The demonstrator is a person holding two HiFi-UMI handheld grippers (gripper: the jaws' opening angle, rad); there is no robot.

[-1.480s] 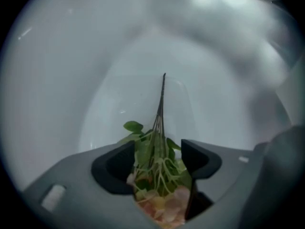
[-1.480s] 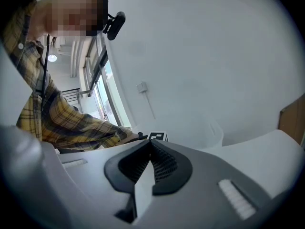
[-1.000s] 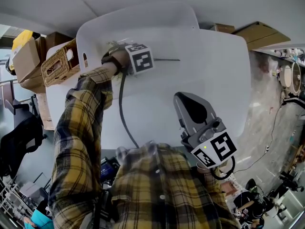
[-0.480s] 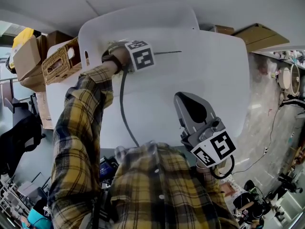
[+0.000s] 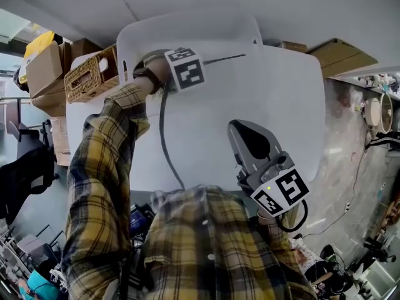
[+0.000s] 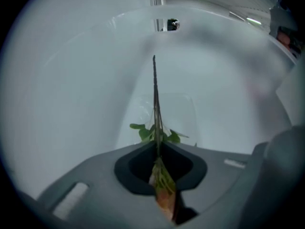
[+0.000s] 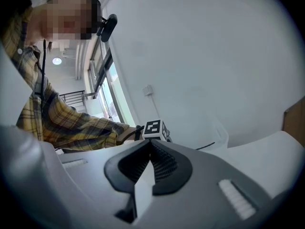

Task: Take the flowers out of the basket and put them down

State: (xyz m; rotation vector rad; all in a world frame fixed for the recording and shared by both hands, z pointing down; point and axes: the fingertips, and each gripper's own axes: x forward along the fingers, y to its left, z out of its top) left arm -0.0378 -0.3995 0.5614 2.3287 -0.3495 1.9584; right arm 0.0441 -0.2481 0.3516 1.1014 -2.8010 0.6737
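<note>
Head view: left gripper [image 5: 187,67] reaches into the white basket [image 5: 187,27] on the tabletop [image 5: 281,105], with a flower [image 5: 224,59] jutting from it; right gripper [image 5: 240,133] hovers nearer the person.
Left gripper view: jaws closing, pinching the flower [image 6: 155,104] inside the basket [image 6: 71,80].
Right gripper view: jaws clenched together, empty.

At the head view's top centre we see a smooth, glossy white plastic basket [image 5: 212,30]; upper left, a rough woven wicker box [image 5: 87,79] and matt brown cardboard [image 5: 40,74]. The sleeve [image 5: 103,167] is plaid cloth; the right gripper [image 7: 151,144] matt grey plastic with ribbed dark pads [image 7: 164,163].
</note>
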